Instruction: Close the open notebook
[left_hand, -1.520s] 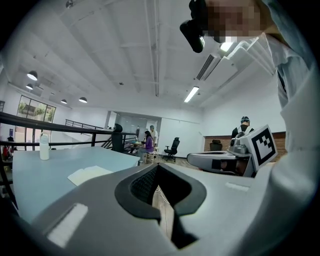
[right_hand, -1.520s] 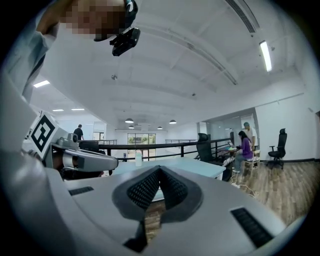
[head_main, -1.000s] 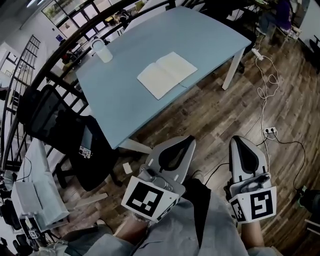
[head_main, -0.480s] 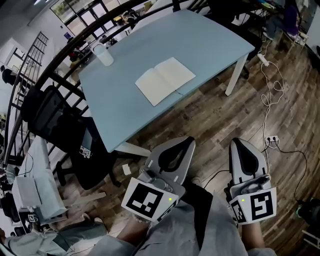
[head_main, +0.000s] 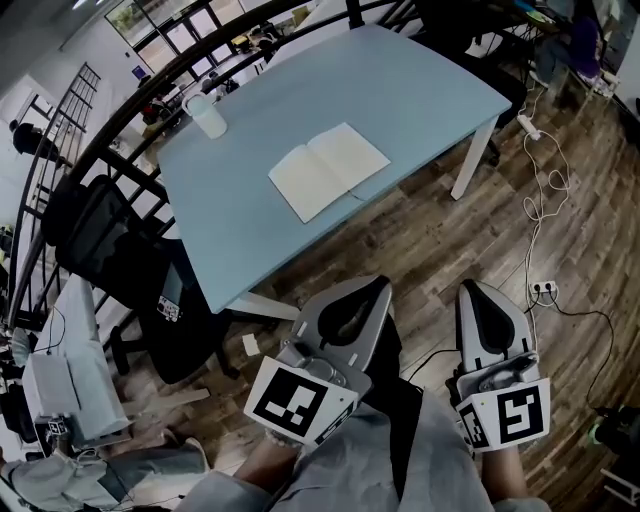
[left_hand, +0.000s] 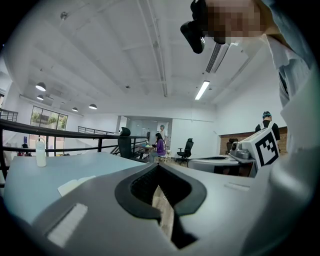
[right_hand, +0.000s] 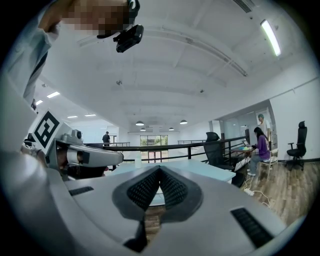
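1. Since a second ago the worktop (head_main: 420, 90) and the notebook (head_main: 328, 170) have slipped slightly lower in the head view. Both tools sit low in the frame as before.
2. At far left, a black office chair (head_main: 105, 245) stands by the worktop's left edge.
3. A translucent bottle (head_main: 207, 113) stands upright near the worktop's far left corner, well apart from the notebook.
4. The notebook lies open and flat with its pale blank pages up. It is close to the worktop's near edge, about midway along it.
5. The left tool (head_main: 376, 287) is held over the wooden floor (head_main: 440, 240), short of the worktop and pointing toward it. Its own view shows the jaws pressed together with nothing between them.
6. The right tool (head_main: 472, 290) is just beside the left one, also over the floor and apart from the notebook. Its ribbed pads meet at the tips and hold nothing.
7. At right, a white cable (head_main: 540, 190) trails across the floor from a power strip (head_main: 527, 125) near the worktop's leg.
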